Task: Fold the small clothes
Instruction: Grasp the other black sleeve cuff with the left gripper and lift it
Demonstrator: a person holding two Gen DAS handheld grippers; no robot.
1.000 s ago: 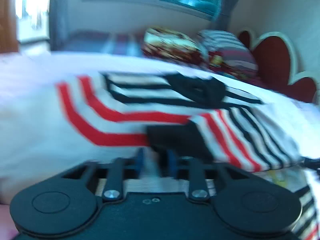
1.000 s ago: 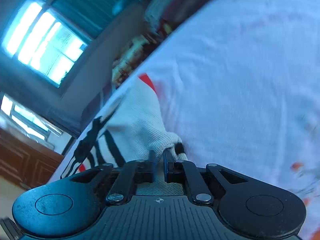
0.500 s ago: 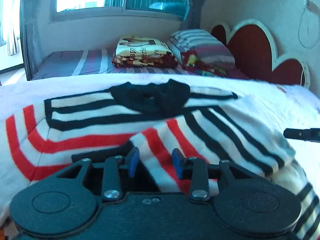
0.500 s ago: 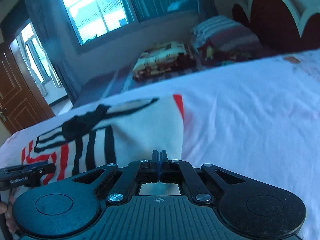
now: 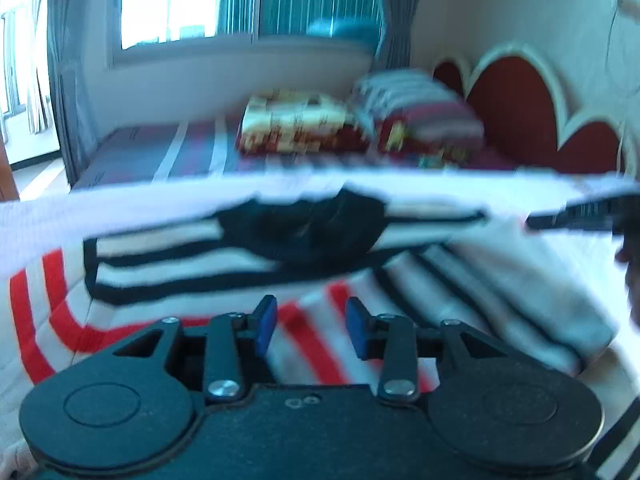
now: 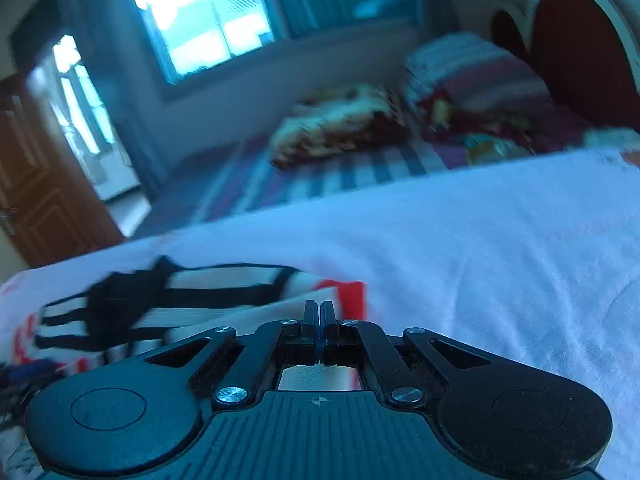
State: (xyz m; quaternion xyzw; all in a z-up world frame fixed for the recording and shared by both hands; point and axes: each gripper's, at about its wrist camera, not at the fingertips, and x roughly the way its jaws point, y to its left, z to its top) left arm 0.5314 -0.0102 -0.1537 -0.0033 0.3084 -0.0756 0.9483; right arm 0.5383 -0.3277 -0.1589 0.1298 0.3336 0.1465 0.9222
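A small white sweater [image 5: 192,260] with black and red stripes and a black collar [image 5: 304,228] lies flat on the white bed sheet [image 5: 80,208]. My left gripper [image 5: 312,320] is open, its blue pads apart, just above the red-striped folded part. The other gripper's tip shows at the right edge of the left wrist view [image 5: 580,216]. In the right wrist view the sweater [image 6: 208,300] lies to the left. My right gripper [image 6: 319,314] is shut with nothing between its fingers, at the sweater's right edge.
A second bed behind carries a folded patterned blanket [image 5: 296,124] and striped pillows [image 5: 420,108]. A red scalloped headboard [image 5: 520,112] stands at the right. A window is on the far wall and a wooden door [image 6: 40,200] at the left. The sheet [image 6: 500,260] spreads to the right.
My left gripper opened, let go of the sweater's folded edge and drew back a little. My right gripper let the cloth go, stays shut, and has lifted and levelled out.
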